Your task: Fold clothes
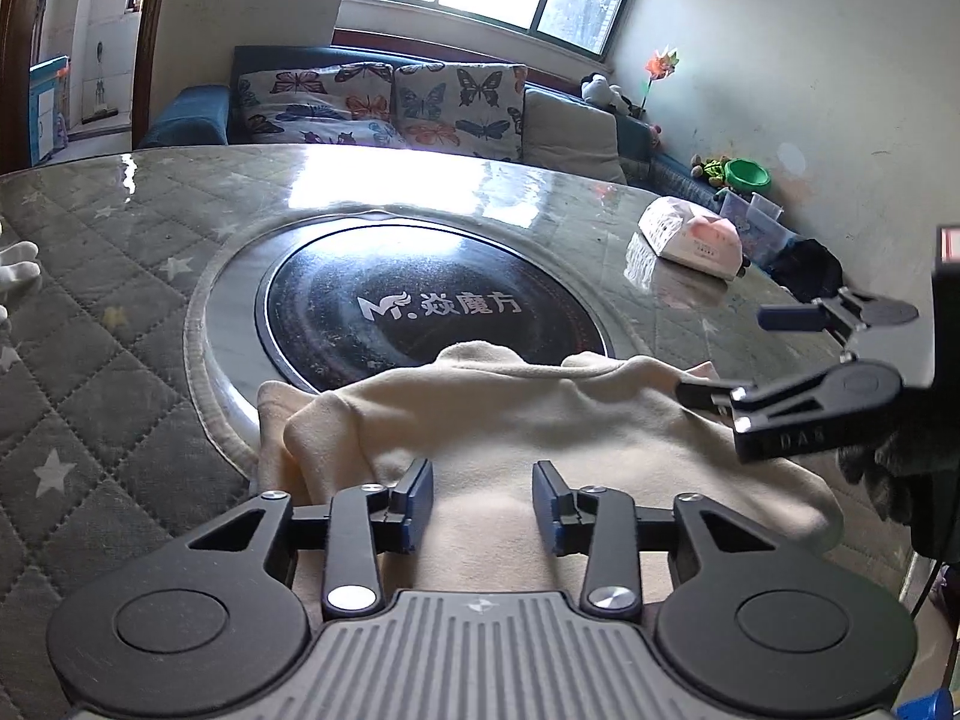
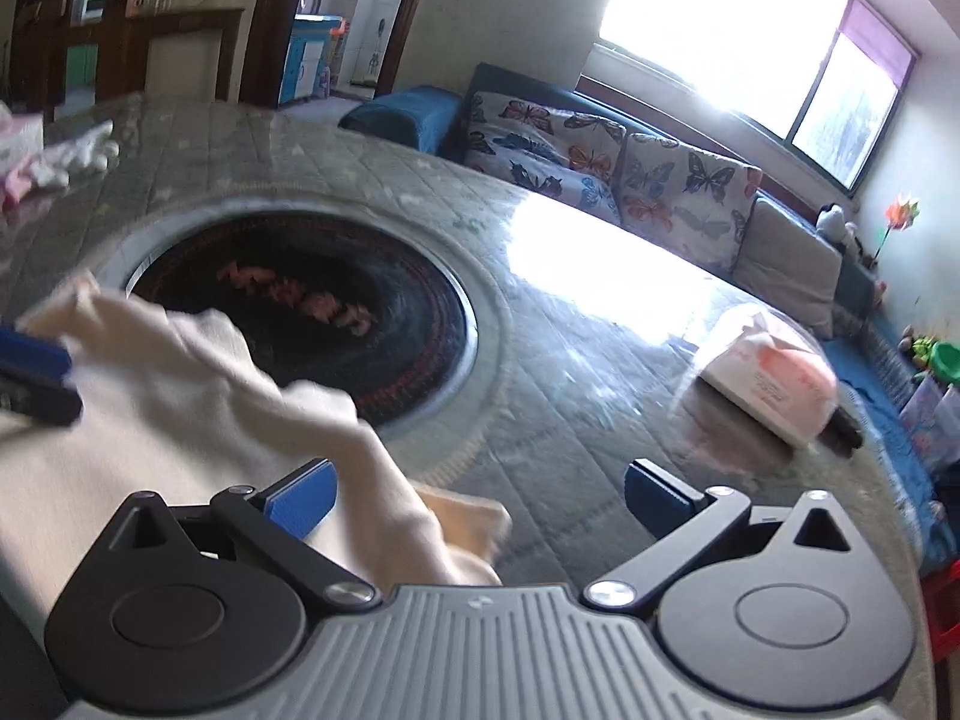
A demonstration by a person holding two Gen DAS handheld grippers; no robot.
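Left wrist view: sits low behind the left claw (image 1: 483, 501), close over the cream garment (image 1: 540, 420), facing across the tabletop (image 1: 120, 276) toward the sofa (image 1: 384, 102) and window.
Right wrist view: behind the right claw (image 2: 480, 495), low, tilted, facing the same far edge.
Shared: garment, round black cooktop (image 1: 432, 306), tissue pack (image 1: 690, 237), sofa.

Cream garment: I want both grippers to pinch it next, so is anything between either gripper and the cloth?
Nothing visible. The cream garment lies directly under the open left gripper; the open right gripper hangs over its edge.
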